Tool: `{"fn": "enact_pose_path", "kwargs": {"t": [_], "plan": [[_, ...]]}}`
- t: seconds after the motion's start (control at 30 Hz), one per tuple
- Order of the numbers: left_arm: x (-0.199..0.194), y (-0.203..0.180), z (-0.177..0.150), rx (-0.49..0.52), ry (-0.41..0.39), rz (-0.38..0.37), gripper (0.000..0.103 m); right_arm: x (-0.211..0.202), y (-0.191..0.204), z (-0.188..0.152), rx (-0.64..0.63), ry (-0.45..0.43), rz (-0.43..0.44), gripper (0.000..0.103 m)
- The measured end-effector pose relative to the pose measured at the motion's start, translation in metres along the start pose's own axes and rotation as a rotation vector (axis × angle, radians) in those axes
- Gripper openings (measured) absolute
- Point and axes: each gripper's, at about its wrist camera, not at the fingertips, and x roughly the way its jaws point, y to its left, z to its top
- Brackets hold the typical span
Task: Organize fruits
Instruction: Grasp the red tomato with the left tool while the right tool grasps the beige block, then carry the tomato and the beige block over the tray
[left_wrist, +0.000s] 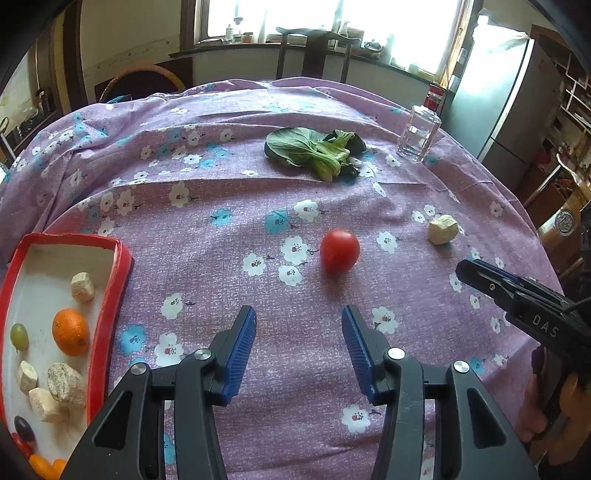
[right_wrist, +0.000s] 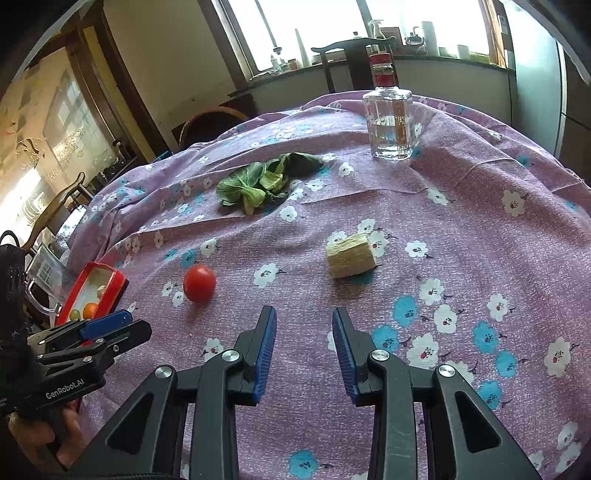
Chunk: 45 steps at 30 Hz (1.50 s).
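A red tomato lies on the purple flowered cloth, a short way ahead of my open, empty left gripper. It also shows in the right wrist view, ahead and left of my open, empty right gripper. A red-rimmed white tray at the left holds an orange, a green grape, a dark grape and several pale stones. The tray shows small in the right wrist view.
A pale stone-like block lies ahead of the right gripper. A leafy green vegetable lies farther back. A glass bottle stands at the far right. A dark wooden chair stands behind the table.
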Motion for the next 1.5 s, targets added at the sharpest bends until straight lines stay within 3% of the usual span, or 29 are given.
{"fn": "enact_pose_path", "kwargs": {"t": [0.2,0.3,0.63,0.67,0.8,0.83,1.17,1.5], "plan": [[0.012,-0.004,0.003,-0.018,0.004,-0.014,0.049,0.009,-0.012,0.006,-0.010,-0.002,-0.038,0.034],[0.021,-0.008,0.007,-0.030,-0.005,-0.018,0.056,0.016,-0.014,0.013,-0.022,-0.012,-0.058,0.047],[0.064,-0.025,0.034,-0.038,-0.018,0.044,0.061,0.044,-0.022,0.029,-0.035,-0.006,-0.104,0.044],[0.068,-0.027,0.036,-0.038,-0.017,0.047,0.058,0.043,-0.023,0.029,-0.032,-0.008,-0.097,0.038],[0.075,-0.035,0.037,-0.004,-0.004,0.041,0.031,0.036,-0.022,0.023,-0.053,-0.012,-0.097,0.037],[0.074,-0.037,0.035,0.003,-0.004,0.044,0.031,0.032,-0.022,0.020,-0.051,-0.014,-0.090,0.037],[0.016,-0.032,-0.016,0.028,-0.030,0.057,0.030,-0.030,-0.005,-0.026,-0.044,-0.024,0.012,0.037],[-0.066,-0.015,-0.077,0.002,-0.085,0.082,0.030,-0.076,0.047,-0.080,-0.089,-0.014,0.129,0.037]]}}
